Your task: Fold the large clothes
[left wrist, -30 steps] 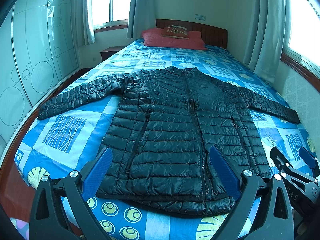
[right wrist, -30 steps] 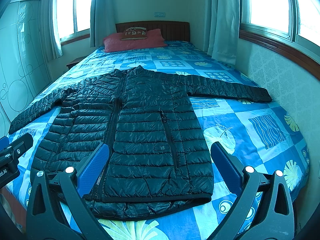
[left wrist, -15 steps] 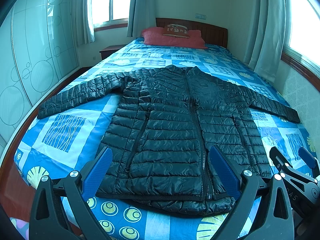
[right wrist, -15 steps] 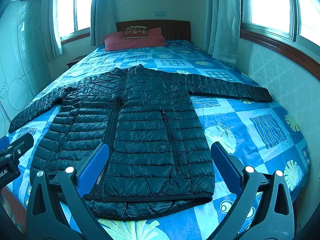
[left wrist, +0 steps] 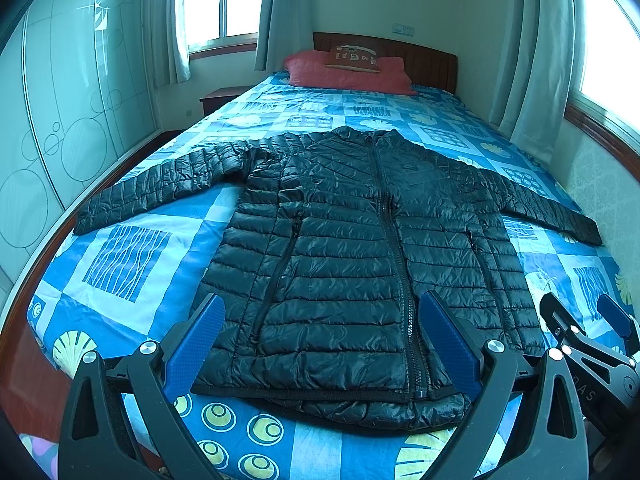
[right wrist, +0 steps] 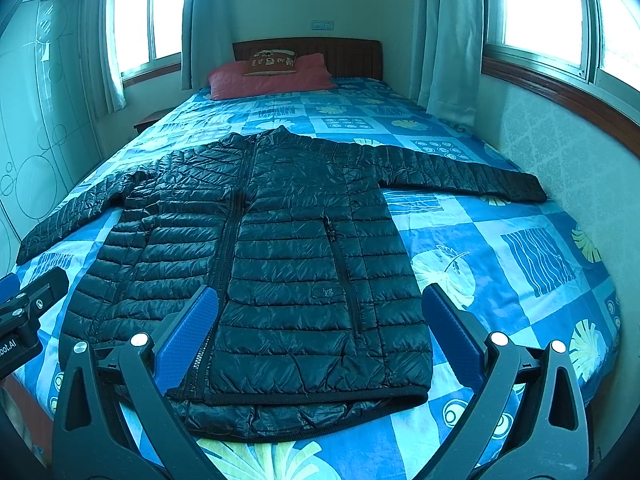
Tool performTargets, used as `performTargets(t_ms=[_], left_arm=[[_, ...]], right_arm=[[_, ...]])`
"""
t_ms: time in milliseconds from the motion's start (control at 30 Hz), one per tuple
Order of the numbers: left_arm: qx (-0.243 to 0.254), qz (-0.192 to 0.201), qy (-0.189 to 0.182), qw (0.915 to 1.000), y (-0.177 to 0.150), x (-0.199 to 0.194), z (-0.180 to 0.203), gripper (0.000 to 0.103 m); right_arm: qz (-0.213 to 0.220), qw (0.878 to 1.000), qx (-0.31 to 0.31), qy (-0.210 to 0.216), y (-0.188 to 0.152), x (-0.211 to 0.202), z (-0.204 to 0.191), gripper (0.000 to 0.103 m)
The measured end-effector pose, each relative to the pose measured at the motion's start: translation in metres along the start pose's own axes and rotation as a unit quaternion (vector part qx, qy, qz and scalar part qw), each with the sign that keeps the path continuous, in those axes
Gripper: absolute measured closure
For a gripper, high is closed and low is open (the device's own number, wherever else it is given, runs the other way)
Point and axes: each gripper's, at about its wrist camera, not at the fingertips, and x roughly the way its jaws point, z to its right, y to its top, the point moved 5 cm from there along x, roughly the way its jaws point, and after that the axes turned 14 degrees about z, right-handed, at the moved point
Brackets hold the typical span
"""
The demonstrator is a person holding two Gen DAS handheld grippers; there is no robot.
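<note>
Left tool (left wrist: 320, 344) and right tool (right wrist: 320, 340), each seen from its own wrist camera, are held spread wide with nothing between the blue pads (left wrist: 196, 344); both are poised above the foot of the bed (right wrist: 532, 264), clear of the fabric. The right tool is also caught at the lower right edge of the left view, and the left tool at the lower left edge of the right view, each only in part.

Compared with the frames of half a second and one second before, almost nothing is changed: the tools are kept at the same spread, and only a very slight shift of the view is noted.

The black quilted puffer jacket (left wrist: 360, 264) is laid flat, front up and zipped, on the blue patterned bedspread (left wrist: 128, 256), hem nearest the tools and collar toward the headboard (right wrist: 352, 56), sleeves stretched out to either side. A strip of the back layer is seen protruding below the front hem. Parts of the hem are hidden behind the tool fingers.

Farther off, a red pillow (right wrist: 264, 76) bearing a small brown cushion (right wrist: 272, 62) is set against the headboard; the cushion's print cannot be read. Curtains (right wrist: 448, 36) and bright windows are overexposed, so nothing outside is discernible.
</note>
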Motion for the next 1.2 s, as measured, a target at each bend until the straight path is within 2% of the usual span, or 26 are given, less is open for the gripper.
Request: performTargets(t_ms=[200, 367, 533, 633, 700, 800, 933, 1000, 1100, 1200], left_arm=[[-0.004, -0.009, -0.001, 1.0000, 0.000, 0.007, -0.003, 0.006], [-0.023, -0.028, 0.008, 0.9993, 0.000, 0.036, -0.021, 0.006], [-0.080, -0.046, 0.041, 0.9948, 0.000, 0.085, -0.073, 0.006], [-0.106, -0.053, 0.090, 0.9888, -0.003, 0.118, -0.117, 0.006], [-0.117, -0.057, 0.128, 0.9832, -0.007, 0.140, -0.148, 0.006], [-0.148, -0.075, 0.179, 0.9697, -0.020, 0.173, -0.200, 0.006], [-0.198, -0.097, 0.249, 0.9430, -0.039, 0.199, -0.263, 0.006], [-0.206, -0.105, 0.289, 0.9291, -0.047, 0.206, -0.285, 0.006], [-0.187, -0.100, 0.329, 0.9203, -0.049, 0.208, -0.297, 0.006], [-0.184, -0.095, 0.342, 0.9167, -0.050, 0.209, -0.299, 0.005]], right_arm=[[-0.008, 1.000, 0.002, 0.002, -0.008, 0.013, -0.004, 0.002], [-0.027, 0.999, 0.019, 0.005, -0.006, 0.036, 0.012, 0.002], [-0.029, 0.996, 0.080, 0.000, -0.004, 0.074, 0.058, 0.002], [-0.032, 0.991, 0.131, -0.009, -0.001, 0.106, 0.099, 0.005], [-0.039, 0.984, 0.170, -0.019, -0.002, 0.132, 0.135, 0.028], [-0.041, 0.969, 0.240, -0.038, -0.003, 0.166, 0.194, 0.029], [-0.023, 0.948, 0.304, -0.093, -0.007, 0.201, 0.282, 0.029], [-0.015, 0.940, 0.318, -0.122, -0.009, 0.214, 0.319, 0.029], [0.003, 0.924, 0.350, -0.153, -0.011, 0.231, 0.370, 0.029], [0.026, 0.912, 0.375, -0.167, -0.008, 0.248, 0.413, 0.029]])
